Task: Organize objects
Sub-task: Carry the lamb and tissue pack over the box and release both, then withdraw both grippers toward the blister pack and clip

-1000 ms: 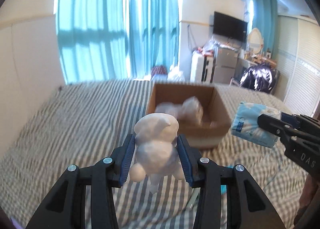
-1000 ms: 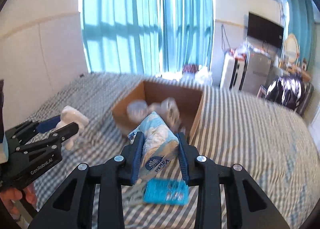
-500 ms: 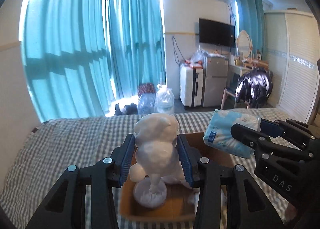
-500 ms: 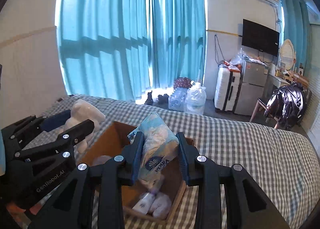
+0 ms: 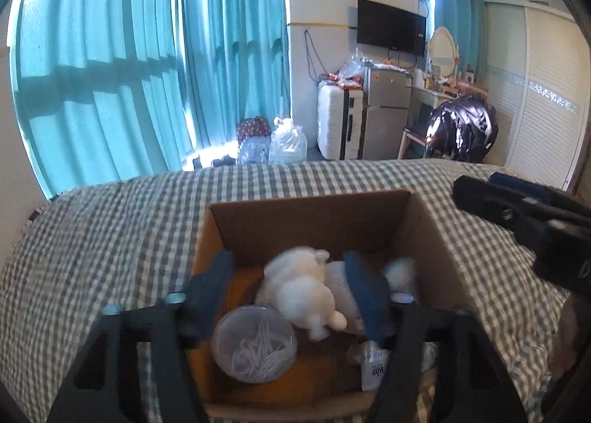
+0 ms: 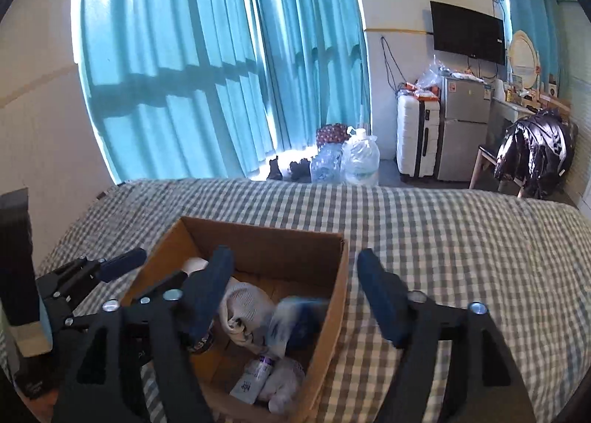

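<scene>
An open cardboard box (image 5: 310, 216) sits on the checked bed; it also shows in the right wrist view (image 6: 332, 297). My left gripper (image 5: 288, 282) is open above the box, empty. The white plush toy (image 5: 299, 290) lies inside the box below it, blurred. My right gripper (image 6: 295, 286) is open over the box's right wall, empty. The blue tissue pack (image 6: 295, 319) lies in the box, blurred, beside a white cloth bundle (image 6: 240, 308). A clear round lidded tub (image 5: 255, 345) and a small white bottle (image 6: 255, 378) also lie in the box.
The checked bedcover (image 6: 443, 238) spreads all around the box. The right gripper shows at the right edge of the left wrist view (image 5: 524, 216). The left gripper shows at the left of the right wrist view (image 6: 88, 275). Curtains, water jugs, a suitcase and a fridge stand beyond the bed.
Both grippers have opened over the box. The plush toy has dropped from the left gripper and the tissue pack from the right gripper into the box.
</scene>
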A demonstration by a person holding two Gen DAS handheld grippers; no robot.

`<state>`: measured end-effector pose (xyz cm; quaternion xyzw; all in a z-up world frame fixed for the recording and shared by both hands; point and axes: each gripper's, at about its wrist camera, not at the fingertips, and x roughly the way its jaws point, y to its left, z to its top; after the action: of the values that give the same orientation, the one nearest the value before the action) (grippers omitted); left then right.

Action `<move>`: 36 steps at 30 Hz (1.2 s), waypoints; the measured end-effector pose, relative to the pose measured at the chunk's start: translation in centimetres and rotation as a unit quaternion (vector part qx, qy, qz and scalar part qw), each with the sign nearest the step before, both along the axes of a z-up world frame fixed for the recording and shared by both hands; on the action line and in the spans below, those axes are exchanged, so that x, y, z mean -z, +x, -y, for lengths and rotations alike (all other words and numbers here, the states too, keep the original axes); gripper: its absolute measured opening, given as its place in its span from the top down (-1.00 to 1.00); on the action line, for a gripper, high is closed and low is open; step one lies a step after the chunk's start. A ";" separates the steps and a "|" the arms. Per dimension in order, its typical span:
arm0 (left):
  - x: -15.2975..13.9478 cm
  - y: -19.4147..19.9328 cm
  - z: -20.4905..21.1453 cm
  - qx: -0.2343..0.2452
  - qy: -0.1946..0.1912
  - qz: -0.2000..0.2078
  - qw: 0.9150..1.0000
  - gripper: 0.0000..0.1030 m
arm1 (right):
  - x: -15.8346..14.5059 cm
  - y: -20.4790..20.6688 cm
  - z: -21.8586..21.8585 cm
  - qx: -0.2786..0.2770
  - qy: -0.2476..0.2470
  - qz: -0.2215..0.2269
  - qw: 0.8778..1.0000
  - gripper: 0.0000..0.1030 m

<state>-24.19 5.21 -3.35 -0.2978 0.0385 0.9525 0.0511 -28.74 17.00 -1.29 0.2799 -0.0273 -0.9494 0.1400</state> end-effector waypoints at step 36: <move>-2.7 25.2 5.2 -0.166 -0.003 -0.052 0.985 -1.00 | -1.8 25.4 -2.6 0.012 0.074 -0.003 0.997 -0.76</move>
<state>0.97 0.05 -0.63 -0.2502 -0.0057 0.9618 -0.1111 -3.31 19.63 0.51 0.2862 0.0404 -0.9513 0.1071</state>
